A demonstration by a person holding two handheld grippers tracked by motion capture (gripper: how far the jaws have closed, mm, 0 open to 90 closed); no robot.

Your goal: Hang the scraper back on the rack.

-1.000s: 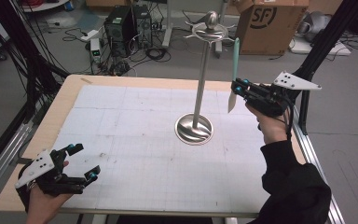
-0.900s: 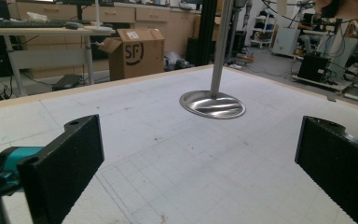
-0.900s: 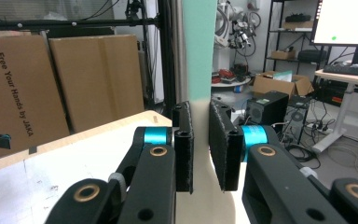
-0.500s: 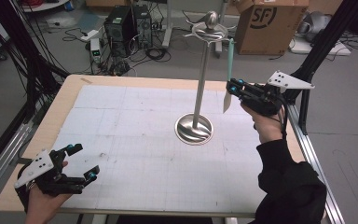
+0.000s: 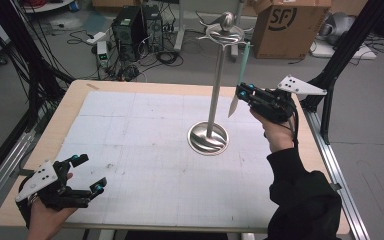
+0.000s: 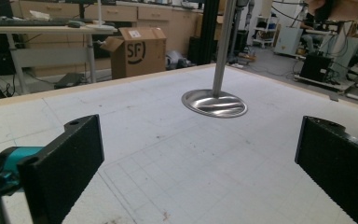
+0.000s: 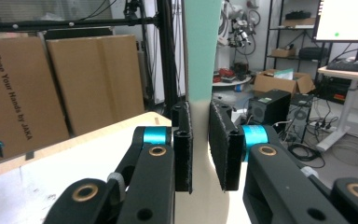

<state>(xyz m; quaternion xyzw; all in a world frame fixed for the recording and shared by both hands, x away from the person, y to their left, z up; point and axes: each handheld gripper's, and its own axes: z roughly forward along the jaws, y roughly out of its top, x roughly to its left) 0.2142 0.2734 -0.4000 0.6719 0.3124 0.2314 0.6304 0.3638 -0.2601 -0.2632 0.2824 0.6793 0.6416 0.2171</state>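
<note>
High view, right gripper (image 5: 245, 95) jaws clamped on green-handled utensil (image 5: 239, 82) (beside stand (image 5: 215, 90)), left gripper (image 5: 87, 172) jaws apart.

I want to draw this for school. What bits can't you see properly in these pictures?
- Utensil top end: too small in the high view to tell whether it hangs on the stand's hook.
- Utensil's head: cut off in the right gripper view, behind the fingers.
- Stand's top: cut off in the left gripper view.

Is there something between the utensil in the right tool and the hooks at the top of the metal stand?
Nothing visible blocks it. The right tool grips the green-handled, cream-bladed utensil upright, its tip close beside the hook ring of the tall steel stand.
</note>
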